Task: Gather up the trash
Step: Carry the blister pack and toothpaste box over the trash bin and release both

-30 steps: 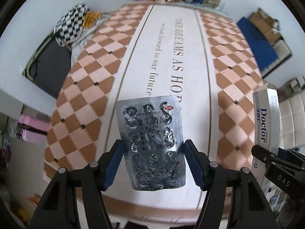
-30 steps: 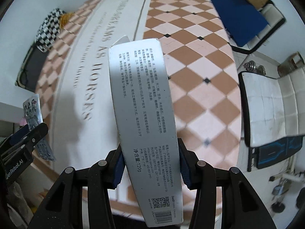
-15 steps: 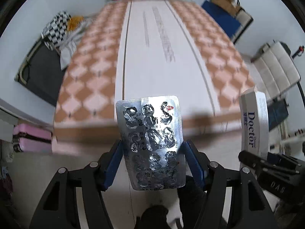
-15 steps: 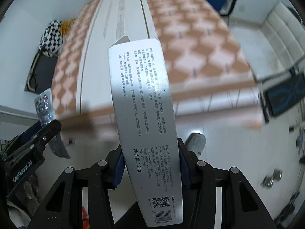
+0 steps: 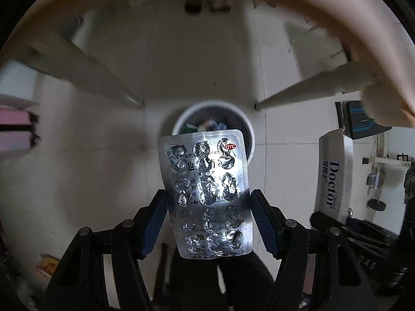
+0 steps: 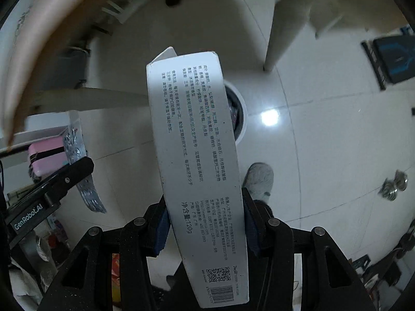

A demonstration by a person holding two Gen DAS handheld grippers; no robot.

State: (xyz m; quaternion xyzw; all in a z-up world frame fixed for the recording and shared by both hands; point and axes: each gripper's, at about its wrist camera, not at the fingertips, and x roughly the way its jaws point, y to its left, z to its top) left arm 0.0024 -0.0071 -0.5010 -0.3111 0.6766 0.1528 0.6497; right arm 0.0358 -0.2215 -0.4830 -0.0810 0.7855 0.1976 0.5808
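Already mid-carry. Left wrist view: left claw (image 5: 207,213) clamped on blister pack (image 5: 206,194), poised above bin (image 5: 212,127) on floor; not dropped.
Right wrist view: right claw (image 6: 206,220) clamped on toothpaste box (image 6: 197,160); bin (image 6: 237,114) mostly hidden, probably underneath. Both drops remain.

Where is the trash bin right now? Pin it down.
The trash bin stands on the floor under the table, dead ahead in the left wrist view, just behind the blister pack.

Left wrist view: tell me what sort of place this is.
Probably a room in a home, seen under a table: pale tiled floor, white table leg, and a round trash bin with rubbish inside.
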